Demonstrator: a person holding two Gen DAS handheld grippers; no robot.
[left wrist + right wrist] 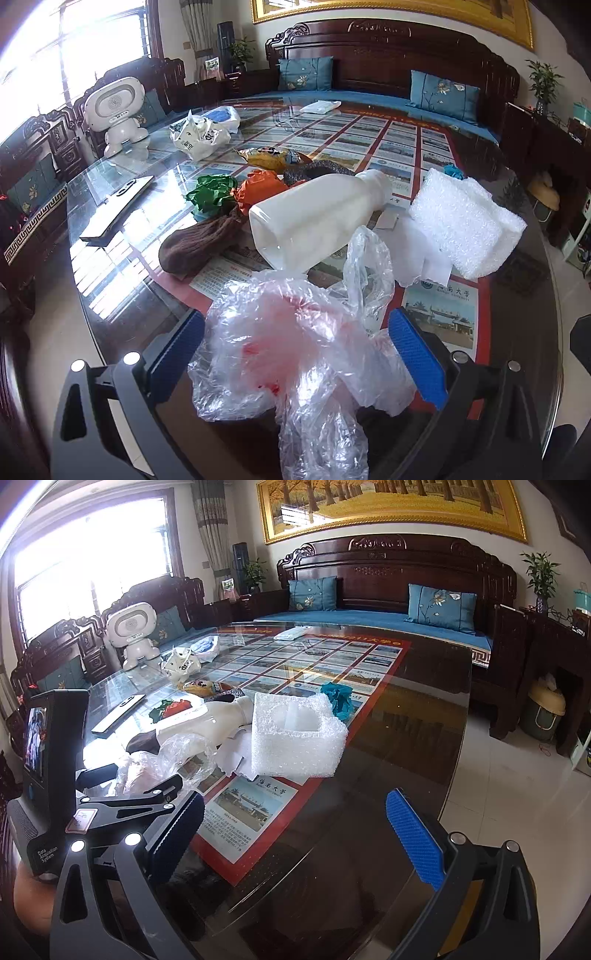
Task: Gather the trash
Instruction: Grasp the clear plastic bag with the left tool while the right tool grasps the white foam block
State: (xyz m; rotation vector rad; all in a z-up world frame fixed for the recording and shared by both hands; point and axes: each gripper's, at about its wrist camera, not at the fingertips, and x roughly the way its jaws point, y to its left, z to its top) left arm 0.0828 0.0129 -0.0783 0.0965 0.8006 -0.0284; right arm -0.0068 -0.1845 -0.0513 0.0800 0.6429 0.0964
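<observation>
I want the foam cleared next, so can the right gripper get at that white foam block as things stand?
Probably yes. The right gripper is open and empty, and the white foam block lies ahead with only bare glass table between them.

A home living room: carved wooden sofa [399,587] with blue cushions, glass-topped table [417,709], framed landscape painting [391,506].

White bottle [317,214], brown knit sock [199,240] — perhaps red-tinged clear bag [291,354].

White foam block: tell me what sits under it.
The white foam block rests on torn white paper and the photo poster beneath the glass table. Anything directly beneath stays hidden.
</observation>
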